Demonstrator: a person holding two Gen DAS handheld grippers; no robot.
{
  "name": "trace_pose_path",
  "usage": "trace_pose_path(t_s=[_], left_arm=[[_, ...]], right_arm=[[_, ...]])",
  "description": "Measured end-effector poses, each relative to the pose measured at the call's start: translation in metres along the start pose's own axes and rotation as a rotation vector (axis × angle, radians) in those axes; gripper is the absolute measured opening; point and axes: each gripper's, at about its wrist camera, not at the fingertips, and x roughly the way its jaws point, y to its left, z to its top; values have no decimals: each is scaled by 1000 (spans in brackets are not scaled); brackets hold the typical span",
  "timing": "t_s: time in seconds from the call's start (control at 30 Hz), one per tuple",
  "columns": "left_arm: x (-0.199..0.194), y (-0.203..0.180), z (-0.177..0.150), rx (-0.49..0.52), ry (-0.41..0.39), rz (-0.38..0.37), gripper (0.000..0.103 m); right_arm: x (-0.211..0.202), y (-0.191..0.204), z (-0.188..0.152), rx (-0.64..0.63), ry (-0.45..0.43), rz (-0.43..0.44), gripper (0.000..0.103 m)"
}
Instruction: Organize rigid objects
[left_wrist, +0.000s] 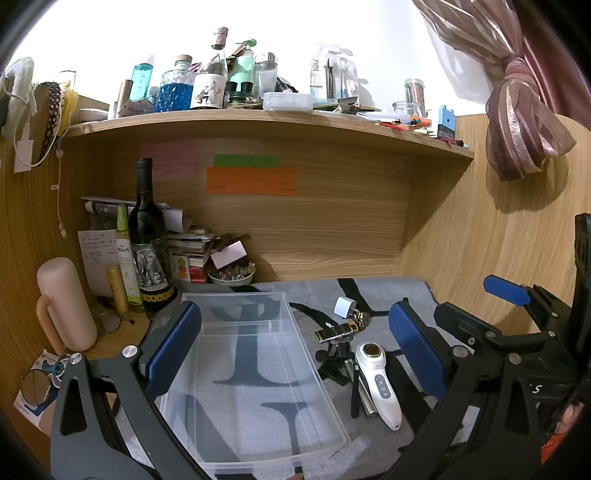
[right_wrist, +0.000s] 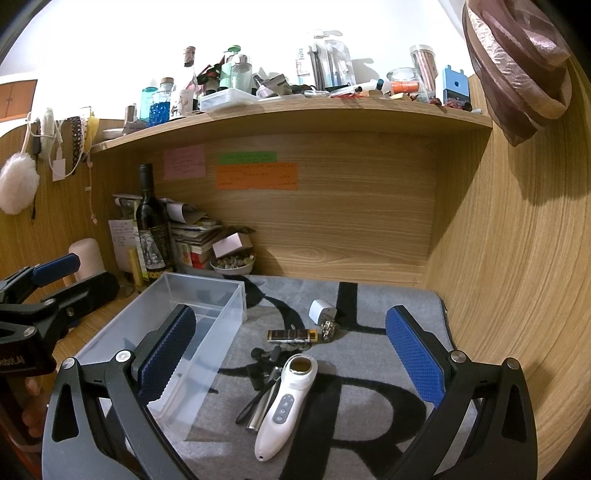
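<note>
Both grippers, left (left_wrist: 295, 350) and right (right_wrist: 291, 354), hold fingers wide apart and empty above one clear bin (right_wrist: 192, 325), one white handheld device (right_wrist: 286, 402) beside it, one charger plug (right_wrist: 320, 310), and a dark tangle (right_wrist: 264, 363) hard to identify.

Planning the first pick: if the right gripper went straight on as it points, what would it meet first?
Probably the white handheld device, lying between the open right gripper's fingers; depth is uncertain.

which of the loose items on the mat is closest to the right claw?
The white handheld device, lying flat with its round head pointing away. It sits between the open right claw fingers, while the white charger plug and gold-black bar lie farther back.
</note>
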Motion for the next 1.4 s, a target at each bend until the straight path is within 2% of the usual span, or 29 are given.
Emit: trace_pose_path(t_s=[0.9, 1.23, 1.4], left_arm=[[0, -4, -2, -9, 19, -11, 103], [5, 9, -6, -25, 47, -31, 103], [9, 19, -8, -34, 60, -52, 103]], right_arm=[[1, 4, -1, -4, 1, 8, 103], [8, 6, -1, 17, 39, 70, 103], [18, 8, -1, 21, 54, 66, 102]])
